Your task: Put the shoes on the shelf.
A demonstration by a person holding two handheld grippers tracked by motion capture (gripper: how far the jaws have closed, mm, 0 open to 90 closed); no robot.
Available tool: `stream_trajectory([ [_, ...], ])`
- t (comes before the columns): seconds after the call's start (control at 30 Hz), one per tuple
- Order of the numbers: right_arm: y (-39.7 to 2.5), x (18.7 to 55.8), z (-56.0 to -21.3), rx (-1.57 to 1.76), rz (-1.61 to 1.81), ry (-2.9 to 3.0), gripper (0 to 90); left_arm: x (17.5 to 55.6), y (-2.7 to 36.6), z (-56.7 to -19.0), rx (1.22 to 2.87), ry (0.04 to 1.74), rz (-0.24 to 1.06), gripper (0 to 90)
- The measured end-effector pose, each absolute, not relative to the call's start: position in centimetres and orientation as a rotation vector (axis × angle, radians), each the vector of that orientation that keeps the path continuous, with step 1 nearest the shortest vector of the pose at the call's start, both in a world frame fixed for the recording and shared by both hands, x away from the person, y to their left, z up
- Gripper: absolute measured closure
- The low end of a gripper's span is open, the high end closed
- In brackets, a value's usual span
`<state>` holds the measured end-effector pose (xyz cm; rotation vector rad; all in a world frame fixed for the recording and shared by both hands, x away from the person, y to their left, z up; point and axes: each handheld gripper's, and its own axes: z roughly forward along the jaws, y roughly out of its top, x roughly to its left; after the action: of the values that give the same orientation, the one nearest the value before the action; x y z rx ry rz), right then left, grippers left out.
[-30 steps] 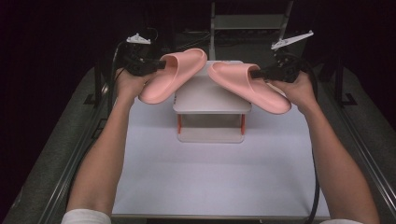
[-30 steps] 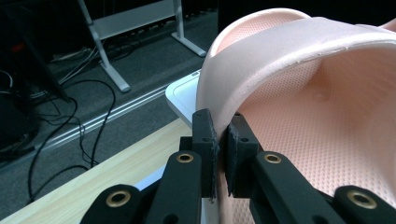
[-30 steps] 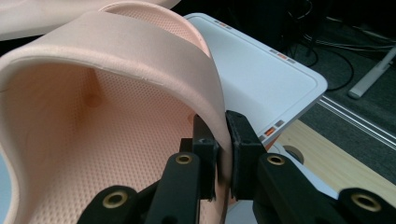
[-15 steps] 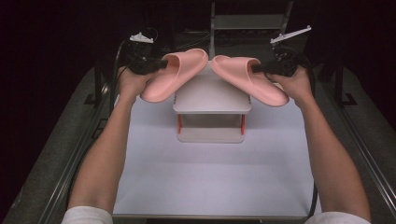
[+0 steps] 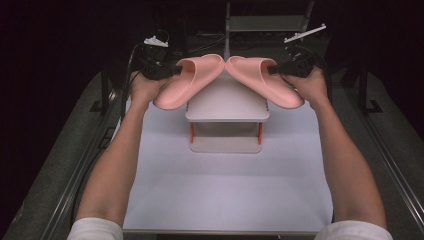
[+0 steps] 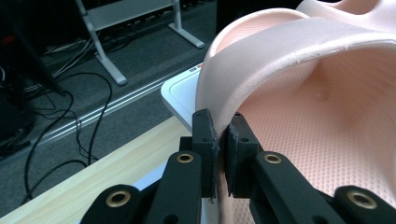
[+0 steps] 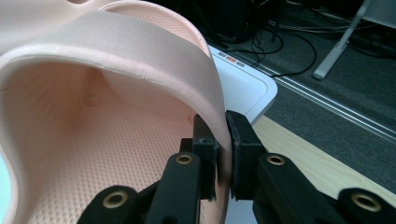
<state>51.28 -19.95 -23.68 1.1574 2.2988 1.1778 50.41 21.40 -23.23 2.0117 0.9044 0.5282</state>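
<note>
Left claw [image 5: 176, 70] clamped on left slipper [image 5: 192, 77] strap; right claw [image 5: 272, 70] clamped on right slipper [image 5: 260, 77] strap. Toes touching above small white shelf [image 5: 227, 105].

Left slipper [image 5: 187, 82]: salmon pink throughout; footbed dotted with a fine raised grain, strap smooth [image 6: 299, 60]. Right slipper [image 5: 265, 80]: same salmon pink, same dotted footbed [image 7: 107, 154]. Left claw [image 6: 219, 140] and right claw [image 7: 219, 140]: matte black, brass-coloured rivets at the joints. Small shelf [image 5: 227, 105]: pale grey-white tiers, orange-red posts. Bench [image 5: 225, 185]: plain white top, no pattern; light wood grain along the edge in both gripper views. Floor [image 6: 140, 60]: dark grey, crossed by black cables. Sleeves at the lower edge of the high view: white.
</note>
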Motion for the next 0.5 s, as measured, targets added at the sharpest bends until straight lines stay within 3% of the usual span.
stream_trajectory([
  [0.5, -20.07, 51.75, -23.99, 1.196, 1.144, 2.268, 82.6, 50.91, 20.7, -23.32, 2.019, 0.911, 0.528, 83.9],
])
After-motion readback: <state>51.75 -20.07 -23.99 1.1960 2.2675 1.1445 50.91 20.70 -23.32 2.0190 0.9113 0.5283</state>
